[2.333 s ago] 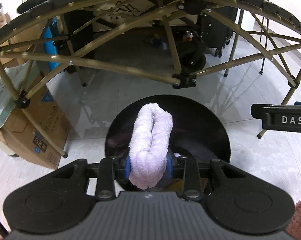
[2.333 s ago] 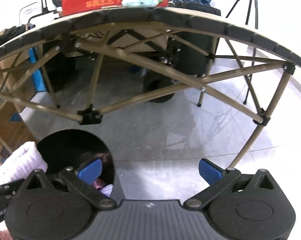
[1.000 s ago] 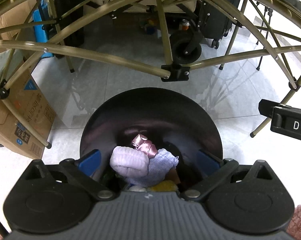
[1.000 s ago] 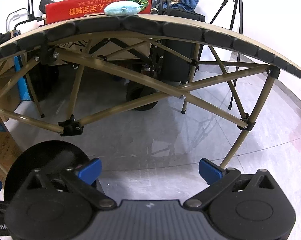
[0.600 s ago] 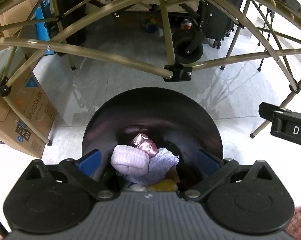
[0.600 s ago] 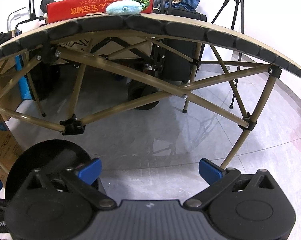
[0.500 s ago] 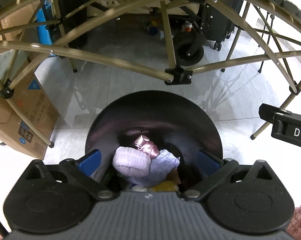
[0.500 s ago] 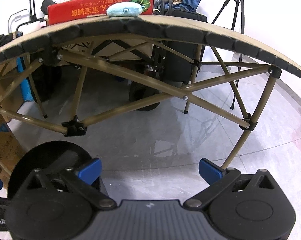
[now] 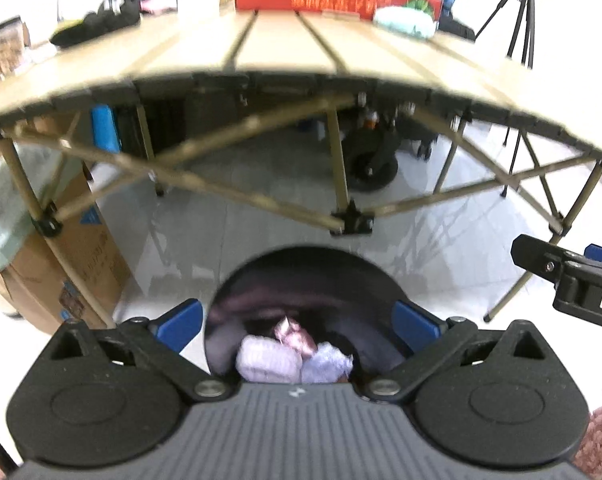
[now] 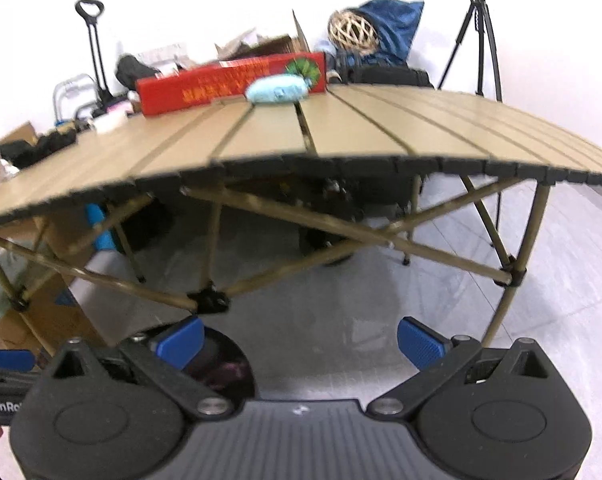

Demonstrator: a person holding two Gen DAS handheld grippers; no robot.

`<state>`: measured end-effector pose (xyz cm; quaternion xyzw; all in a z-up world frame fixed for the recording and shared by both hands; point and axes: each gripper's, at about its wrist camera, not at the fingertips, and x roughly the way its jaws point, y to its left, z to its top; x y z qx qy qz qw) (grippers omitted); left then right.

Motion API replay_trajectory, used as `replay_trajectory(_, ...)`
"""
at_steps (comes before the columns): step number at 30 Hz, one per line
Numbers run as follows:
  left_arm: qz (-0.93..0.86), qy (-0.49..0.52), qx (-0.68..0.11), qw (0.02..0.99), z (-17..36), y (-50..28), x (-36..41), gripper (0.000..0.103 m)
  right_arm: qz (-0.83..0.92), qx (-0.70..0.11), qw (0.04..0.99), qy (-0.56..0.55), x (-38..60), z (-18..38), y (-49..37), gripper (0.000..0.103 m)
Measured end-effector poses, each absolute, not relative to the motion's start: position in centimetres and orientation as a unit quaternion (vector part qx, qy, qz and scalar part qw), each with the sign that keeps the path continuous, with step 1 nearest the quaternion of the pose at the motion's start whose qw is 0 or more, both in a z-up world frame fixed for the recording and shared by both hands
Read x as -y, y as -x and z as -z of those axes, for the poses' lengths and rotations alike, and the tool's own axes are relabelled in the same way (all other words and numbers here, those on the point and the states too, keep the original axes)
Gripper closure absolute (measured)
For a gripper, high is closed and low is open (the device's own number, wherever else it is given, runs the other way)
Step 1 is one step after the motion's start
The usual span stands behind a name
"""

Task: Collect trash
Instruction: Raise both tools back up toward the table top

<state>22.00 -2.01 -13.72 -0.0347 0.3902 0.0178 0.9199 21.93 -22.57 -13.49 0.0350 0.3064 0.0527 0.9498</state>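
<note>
Both grippers are empty, with their blue fingers spread wide. The left gripper (image 9: 297, 326) hangs right over the round black bin (image 9: 261, 280) on the floor. Down in the bin lie a pale purple rolled cloth (image 9: 267, 360), a shiny pink wrapper (image 9: 295, 334) and another soft purple piece (image 9: 327, 362). So that trash is already in.

I think the next piece of trash is the light blue soft lump (image 10: 279, 90) up on the tan slat table (image 10: 341, 132). It sits at the far side of the table top, just in front of a long red box (image 10: 229, 82), maybe touching it. I cannot tell for sure.

The blue lump is long from side to side, like a little sausage lying across the view. From the right gripper (image 10: 299, 340) it is up and far ahead, almost straight in front, a bit to the left. From the left gripper it lies ahead and off to the right. In the left view it looks paler and blurry.

Both grippers are low, below the table edge. I think the right one has the straighter path. It would need to go up over the table edge and reach forward. Its fingers stand left and right, so they would meet the lump along its length. A turn of the wrist may help to pinch it across the thin way.
</note>
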Motion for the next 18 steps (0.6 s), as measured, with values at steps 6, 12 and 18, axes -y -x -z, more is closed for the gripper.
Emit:
replay_trajectory(6,-0.030,0.027,-0.323,0.946,11.1,-20.7,1.3,0.000,-0.075,-0.234,0.969,-0.041,22.3,11.1,-20.2,0.000)
replay_trajectory(12,-0.033,0.059,-0.283,0.957,8.2,-20.7,-0.6,0.000,-0.086,-0.139,0.986,-0.020,22.5,8.0,-19.3,0.000)
replay_trajectory(18,-0.033,0.085,-0.260,0.961,6.1,-21.7,-2.0,0.000,-0.094,-0.135,0.986,-0.019,22.1,6.7,-20.9,0.000)
